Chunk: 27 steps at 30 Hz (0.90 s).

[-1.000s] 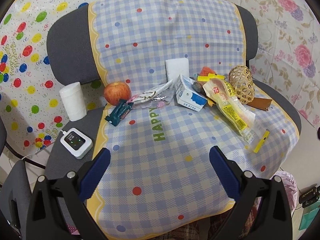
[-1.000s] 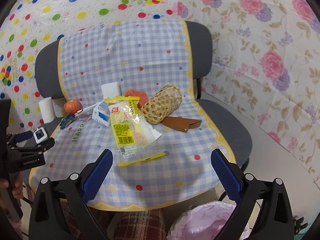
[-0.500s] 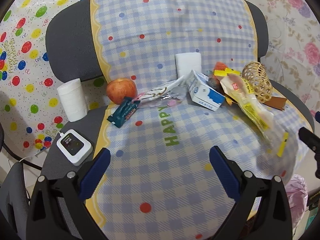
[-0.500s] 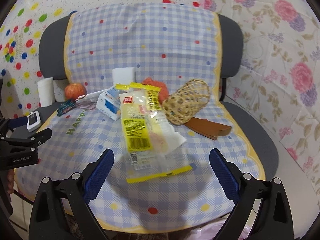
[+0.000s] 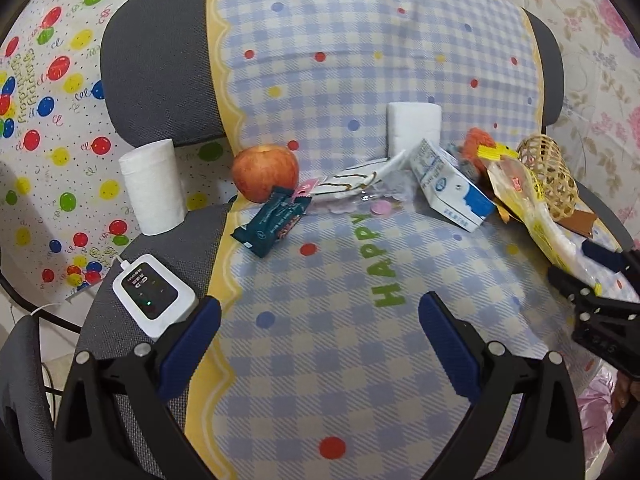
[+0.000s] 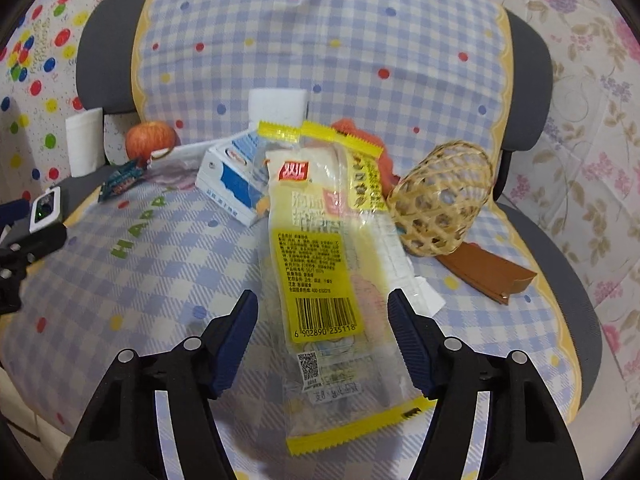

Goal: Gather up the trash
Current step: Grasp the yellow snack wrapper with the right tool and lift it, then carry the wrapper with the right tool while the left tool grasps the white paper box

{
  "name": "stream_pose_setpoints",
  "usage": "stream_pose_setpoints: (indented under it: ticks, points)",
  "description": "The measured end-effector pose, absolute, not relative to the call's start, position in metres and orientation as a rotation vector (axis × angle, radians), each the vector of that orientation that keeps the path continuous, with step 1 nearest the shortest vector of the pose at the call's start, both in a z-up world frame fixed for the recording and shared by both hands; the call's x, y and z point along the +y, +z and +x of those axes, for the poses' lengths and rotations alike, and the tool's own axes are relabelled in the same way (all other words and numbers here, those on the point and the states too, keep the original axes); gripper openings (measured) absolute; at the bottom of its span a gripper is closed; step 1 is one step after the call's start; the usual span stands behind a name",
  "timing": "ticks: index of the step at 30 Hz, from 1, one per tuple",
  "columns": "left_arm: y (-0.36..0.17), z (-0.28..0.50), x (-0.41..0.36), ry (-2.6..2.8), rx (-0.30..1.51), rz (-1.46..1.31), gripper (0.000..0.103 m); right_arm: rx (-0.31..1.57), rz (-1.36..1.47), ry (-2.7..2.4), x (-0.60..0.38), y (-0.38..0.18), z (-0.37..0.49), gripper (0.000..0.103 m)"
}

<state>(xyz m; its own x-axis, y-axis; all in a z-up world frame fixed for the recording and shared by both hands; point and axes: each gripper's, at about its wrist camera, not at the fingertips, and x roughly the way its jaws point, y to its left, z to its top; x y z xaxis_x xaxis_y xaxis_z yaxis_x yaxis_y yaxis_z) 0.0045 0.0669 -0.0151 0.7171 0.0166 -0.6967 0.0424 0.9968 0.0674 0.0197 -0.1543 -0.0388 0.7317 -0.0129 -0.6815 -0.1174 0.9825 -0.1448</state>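
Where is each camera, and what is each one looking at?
Left wrist view: sits on the left gripper, looking down at the checked cloth on the chair; its open blue fingers show, and the right gripper enters at the right edge.
Right wrist view: sits on the right gripper, looking down at the yellow wrapper; its jaws have just been closing, with the wrapper between them, not yet pinched.
Both views share the apple, milk carton and woven basket.
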Motion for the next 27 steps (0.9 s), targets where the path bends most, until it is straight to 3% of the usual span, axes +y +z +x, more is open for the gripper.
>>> stream_pose_setpoints:
  ticks: [4,6,8,11,19,27]
  points:
    - [-0.018,0.006,0.075,-0.017,0.775,0.066,0.096,0.767,-0.218,0.065,-0.148,-0.052,0.026,0.063]
    - [-0.021,0.008,0.078,0.003,0.786,0.065,0.096,0.763,-0.214,0.081,-0.147,-0.052,0.026,0.049]
    - [-0.025,0.01,0.084,0.033,0.807,0.054,0.096,0.74,-0.207,0.076,-0.148,-0.046,0.024,0.024]
    - [-0.025,0.01,0.091,0.041,0.806,0.051,0.096,0.702,-0.17,0.071,-0.159,-0.026,0.018,0.009]
    - [-0.009,0.014,0.098,0.029,0.745,0.05,0.096,0.605,0.055,0.157,-0.209,0.048,-0.012,0.003]
    - [0.0,0.027,0.056,-0.097,0.712,0.096,0.082,0.51,0.146,0.138,-0.238,0.081,-0.026,0.003]
